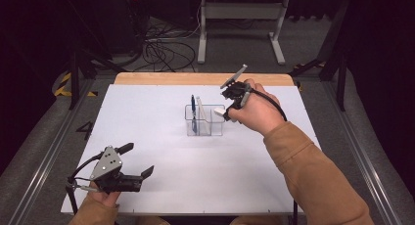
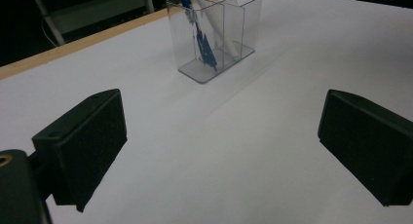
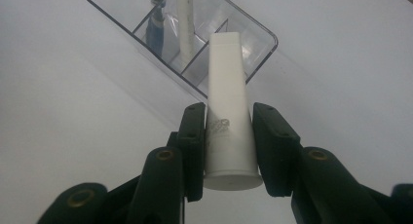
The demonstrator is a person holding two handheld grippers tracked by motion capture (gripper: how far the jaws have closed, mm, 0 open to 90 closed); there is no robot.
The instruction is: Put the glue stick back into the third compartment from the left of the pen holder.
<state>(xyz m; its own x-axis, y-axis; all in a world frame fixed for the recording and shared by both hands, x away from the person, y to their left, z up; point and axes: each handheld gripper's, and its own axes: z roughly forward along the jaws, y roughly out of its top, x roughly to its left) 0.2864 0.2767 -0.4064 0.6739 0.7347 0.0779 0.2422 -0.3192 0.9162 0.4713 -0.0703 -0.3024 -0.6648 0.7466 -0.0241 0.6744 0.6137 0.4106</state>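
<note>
Landmark: clear plastic two-compartment holder [image 1: 204, 120], standing upright near the middle of the white desk [image 1: 161, 186].

Right gripper [image 1: 226, 110] is at the holder's right end, just above its rim. Its jaws are clamped on a white plastic tube [image 3: 227, 121], one pad pressed to each side of the tube's lower body close to the flat round cap. In the right gripper view the tube's crimped flat end points away from the jaws, toward the holder's open right compartment; whether that end has crossed the rim I cannot tell. In the high view a short white bit of the tube [image 1: 219, 110] shows at the holder's right edge, beside the hand.

Inside the holder: a blue pen [image 1: 193, 112] and a slim white stick [image 1: 199, 111], both leaning in the left compartment, tips above the rim.

Left gripper [image 1: 137, 160] is well apart from the holder, toward the desk's near left corner, held low over the bare surface. Its jaws stand wide, nothing between them; the left gripper view looks across the desk to the holder [image 2: 214, 34].

A strip of light wood [image 1: 195, 78] runs along the desk's far edge, behind the holder.
</note>
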